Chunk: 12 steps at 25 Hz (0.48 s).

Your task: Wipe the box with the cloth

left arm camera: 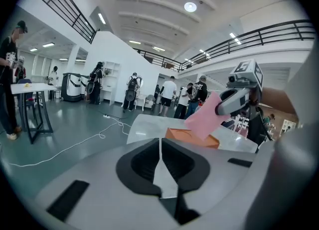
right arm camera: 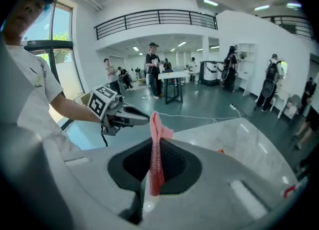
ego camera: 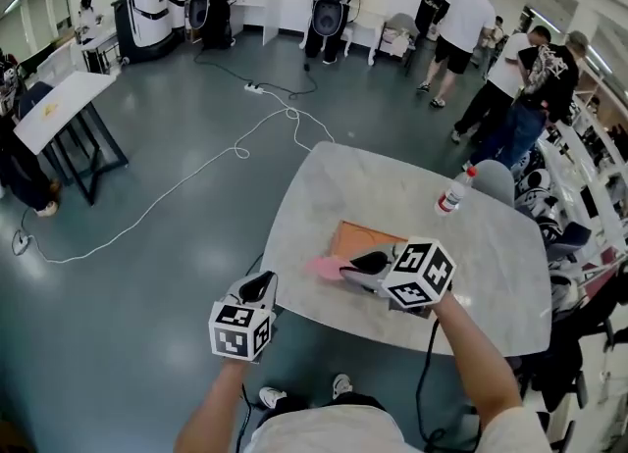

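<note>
As head view looks down: right gripper [ego camera: 365, 263] pinches cloth [ego camera: 322, 267] at edge of box [ego camera: 355, 238] on table [ego camera: 491, 284], covering box near side. Left gripper [ego camera: 260, 289] beside it, off table. Left gripper view: jaws together, empty; box ahead, partly behind cloth. Right gripper view: jaws clamp cloth; box only orange sliver.

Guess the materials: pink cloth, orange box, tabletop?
Cloth: soft textile, matte; fine weave shows, hangs limp.
Box: likely cardboard, matte orange-brown, sharp flat edges.
Tabletop: pale grey, marbled veins, slight sheen; stone or laminate, can't tell.
</note>
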Available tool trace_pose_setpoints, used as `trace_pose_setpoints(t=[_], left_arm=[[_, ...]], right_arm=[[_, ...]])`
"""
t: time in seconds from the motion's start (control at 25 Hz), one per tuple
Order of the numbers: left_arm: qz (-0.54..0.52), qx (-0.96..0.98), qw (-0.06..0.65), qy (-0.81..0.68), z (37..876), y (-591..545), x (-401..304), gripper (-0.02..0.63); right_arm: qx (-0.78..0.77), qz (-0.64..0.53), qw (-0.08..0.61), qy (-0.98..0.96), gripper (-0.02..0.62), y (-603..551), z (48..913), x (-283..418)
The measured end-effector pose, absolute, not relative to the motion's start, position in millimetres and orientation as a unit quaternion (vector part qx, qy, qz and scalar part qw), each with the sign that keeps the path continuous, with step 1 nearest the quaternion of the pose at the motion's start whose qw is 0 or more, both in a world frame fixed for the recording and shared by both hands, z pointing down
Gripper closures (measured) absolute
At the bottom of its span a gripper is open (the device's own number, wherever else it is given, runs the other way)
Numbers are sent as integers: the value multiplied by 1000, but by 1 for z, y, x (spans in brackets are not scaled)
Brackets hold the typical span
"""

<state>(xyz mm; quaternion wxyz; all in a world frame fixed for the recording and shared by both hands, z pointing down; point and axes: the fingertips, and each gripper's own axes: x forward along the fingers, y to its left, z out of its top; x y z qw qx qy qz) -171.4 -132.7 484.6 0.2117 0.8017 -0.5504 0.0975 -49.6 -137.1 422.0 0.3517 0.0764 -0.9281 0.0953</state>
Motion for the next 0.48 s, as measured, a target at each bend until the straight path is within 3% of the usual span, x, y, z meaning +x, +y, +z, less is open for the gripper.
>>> trace_pose_setpoints(t=[0.48], left_arm=[[109,817,169,-541,441,-169,-85,586]], right_arm=[[322,89,159,-929,575,-179,373,86]])
